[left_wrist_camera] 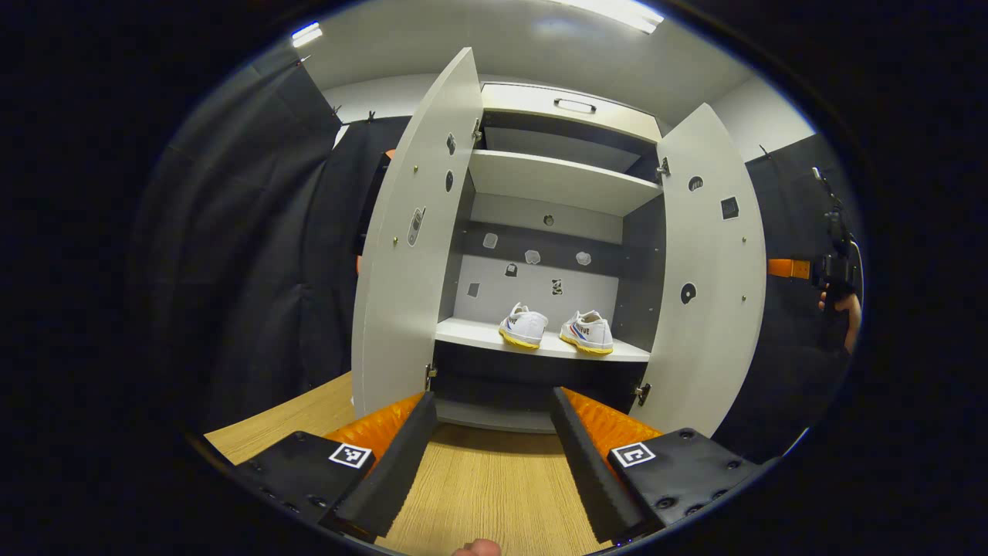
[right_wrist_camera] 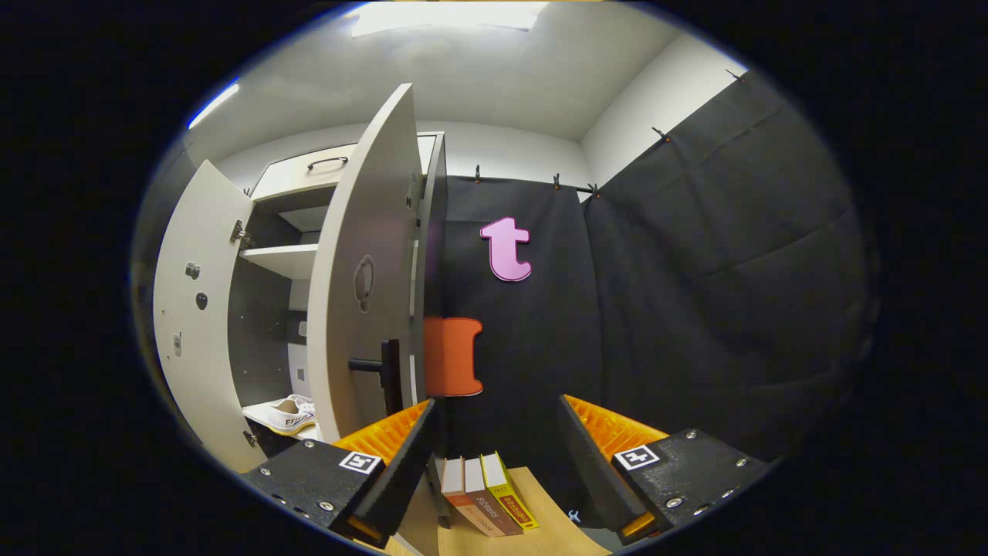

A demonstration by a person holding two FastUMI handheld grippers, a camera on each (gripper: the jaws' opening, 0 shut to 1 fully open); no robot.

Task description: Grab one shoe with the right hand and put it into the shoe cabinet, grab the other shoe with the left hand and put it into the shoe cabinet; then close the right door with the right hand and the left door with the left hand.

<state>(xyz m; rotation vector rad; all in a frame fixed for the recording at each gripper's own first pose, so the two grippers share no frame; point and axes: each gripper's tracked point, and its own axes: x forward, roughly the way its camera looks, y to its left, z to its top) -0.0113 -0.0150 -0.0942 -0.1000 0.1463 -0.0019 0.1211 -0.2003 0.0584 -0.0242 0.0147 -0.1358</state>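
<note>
Both hand-held grippers [left_wrist_camera: 488, 455] [right_wrist_camera: 494, 463] agape, empty

cloth-walled booth [right_wrist_camera: 695, 270] w/ shoe cabinet [left_wrist_camera: 556, 185]

Two cameras, both looking at the shoe cabinet

The left gripper view looks straight into the shoe cabinet [left_wrist_camera: 556, 232] from in front of it, low over the wooden table [left_wrist_camera: 494, 479], a little way back, so both open doors fit in. The right gripper view sits off to the cabinet's right side, close to the right door [right_wrist_camera: 370, 278], and faces mostly the black cloth wall beside the cabinet. Both views share the cabinet's shelves, doors and a white shoe [right_wrist_camera: 295, 415] inside.
</note>
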